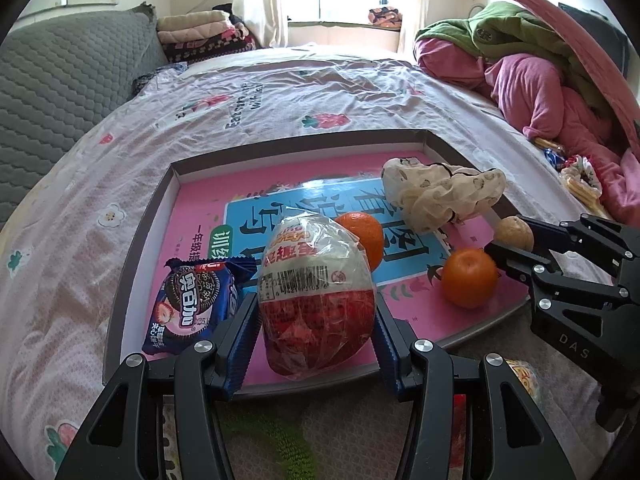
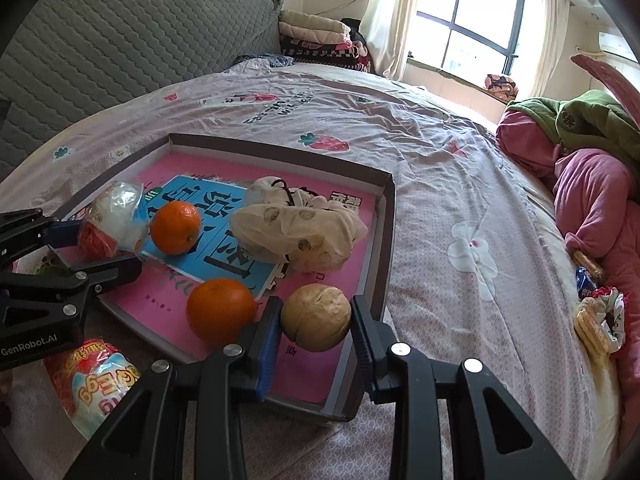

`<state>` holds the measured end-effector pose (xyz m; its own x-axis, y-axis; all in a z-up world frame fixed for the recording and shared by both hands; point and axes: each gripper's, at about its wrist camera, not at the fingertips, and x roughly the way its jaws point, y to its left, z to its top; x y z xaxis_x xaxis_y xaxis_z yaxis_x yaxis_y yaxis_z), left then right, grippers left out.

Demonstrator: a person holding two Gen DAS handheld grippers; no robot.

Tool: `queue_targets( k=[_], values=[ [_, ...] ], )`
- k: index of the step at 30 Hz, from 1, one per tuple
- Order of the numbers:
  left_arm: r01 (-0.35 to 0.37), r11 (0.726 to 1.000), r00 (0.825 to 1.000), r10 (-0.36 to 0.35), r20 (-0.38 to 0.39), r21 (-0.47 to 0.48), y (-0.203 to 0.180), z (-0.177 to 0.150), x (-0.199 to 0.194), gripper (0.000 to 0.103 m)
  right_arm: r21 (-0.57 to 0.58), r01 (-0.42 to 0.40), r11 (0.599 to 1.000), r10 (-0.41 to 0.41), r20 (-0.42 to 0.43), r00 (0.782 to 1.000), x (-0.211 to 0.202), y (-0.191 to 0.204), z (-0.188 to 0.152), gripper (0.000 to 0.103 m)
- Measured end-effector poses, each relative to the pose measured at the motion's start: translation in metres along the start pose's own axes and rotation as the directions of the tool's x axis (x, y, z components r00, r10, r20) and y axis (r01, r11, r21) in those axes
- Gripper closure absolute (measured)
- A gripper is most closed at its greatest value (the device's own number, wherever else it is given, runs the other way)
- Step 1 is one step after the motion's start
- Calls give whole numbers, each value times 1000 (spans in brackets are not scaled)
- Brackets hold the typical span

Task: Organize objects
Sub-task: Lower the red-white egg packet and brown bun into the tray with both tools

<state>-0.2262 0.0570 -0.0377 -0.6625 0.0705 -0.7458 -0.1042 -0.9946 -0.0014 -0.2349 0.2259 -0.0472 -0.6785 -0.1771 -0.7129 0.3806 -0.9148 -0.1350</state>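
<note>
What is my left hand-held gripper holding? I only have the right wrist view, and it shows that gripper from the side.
Observer: A wrapped toy egg, white above and red below. It is clamped between both pads of the left hand-held gripper.
Operator: Is anything in the tray hidden from me behind that gripper?
Observer: Yes. A blue cookie packet lies flat in the near left corner of the tray, right beside the egg and close to the gripper's left finger.
</note>
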Motion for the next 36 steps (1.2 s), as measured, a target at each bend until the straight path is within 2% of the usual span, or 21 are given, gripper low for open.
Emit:
queue_targets(
  k=[36],
  values=[
    [-7, 1000, 1000, 7, -25, -14, 0, 1, 0, 48, 25, -19, 1000, 19, -10, 1000, -3, 0, 0, 69]
  ],
)
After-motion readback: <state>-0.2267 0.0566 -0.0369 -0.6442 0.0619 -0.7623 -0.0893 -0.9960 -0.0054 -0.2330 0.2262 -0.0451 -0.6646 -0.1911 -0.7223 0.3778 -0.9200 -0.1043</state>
